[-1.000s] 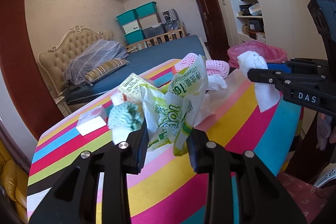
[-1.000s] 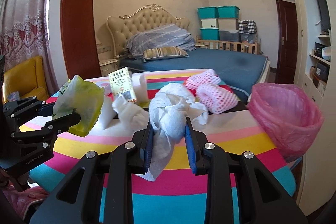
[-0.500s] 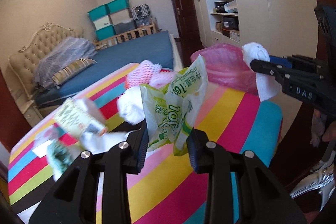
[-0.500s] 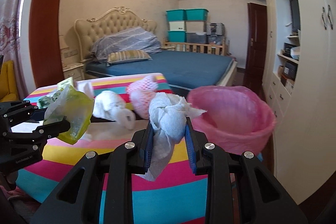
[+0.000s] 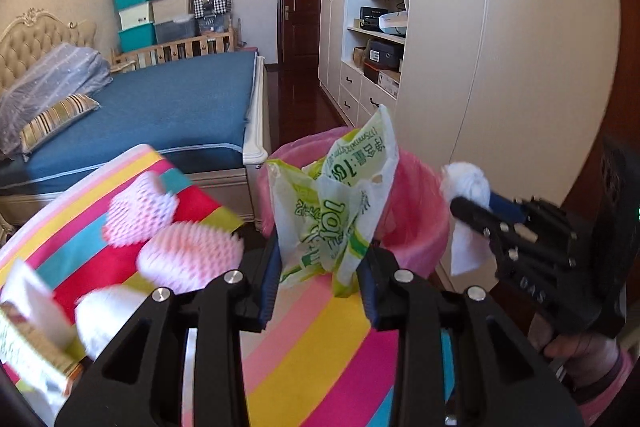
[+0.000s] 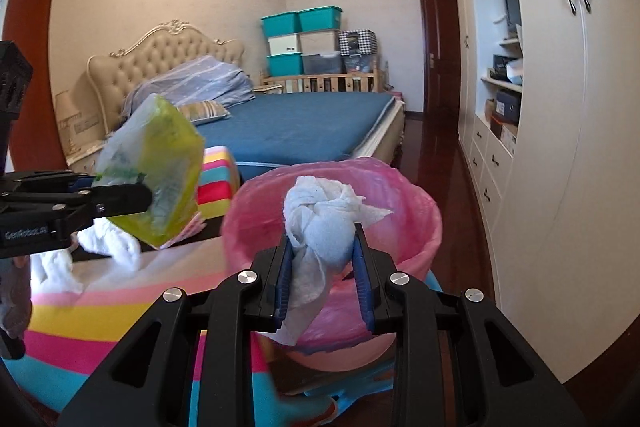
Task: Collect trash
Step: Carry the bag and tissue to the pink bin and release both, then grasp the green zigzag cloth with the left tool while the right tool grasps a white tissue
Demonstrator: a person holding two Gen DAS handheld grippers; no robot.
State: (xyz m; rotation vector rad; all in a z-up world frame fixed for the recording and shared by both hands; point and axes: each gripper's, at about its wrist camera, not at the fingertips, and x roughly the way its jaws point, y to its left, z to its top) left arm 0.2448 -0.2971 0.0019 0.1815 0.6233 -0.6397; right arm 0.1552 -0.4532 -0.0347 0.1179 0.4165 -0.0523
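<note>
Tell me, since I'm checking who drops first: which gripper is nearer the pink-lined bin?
Right. The right gripper holds its tissue wad at the pink-lined bin; the left gripper is over the table's edge.

"DAS" on right gripper (image 5: 476, 217)

Your left wrist camera looks forward and slightly down along its tongs (image 5: 318, 267), close over the striped bench (image 5: 312, 351), toward the pink-lined bin (image 5: 420, 223) and wardrobe (image 5: 500, 75). Your right wrist camera sits nearer that bin (image 6: 404, 203), facing the bed (image 6: 296, 127). Both views share the bin, bed, bench edge and each other's tongs.
</note>
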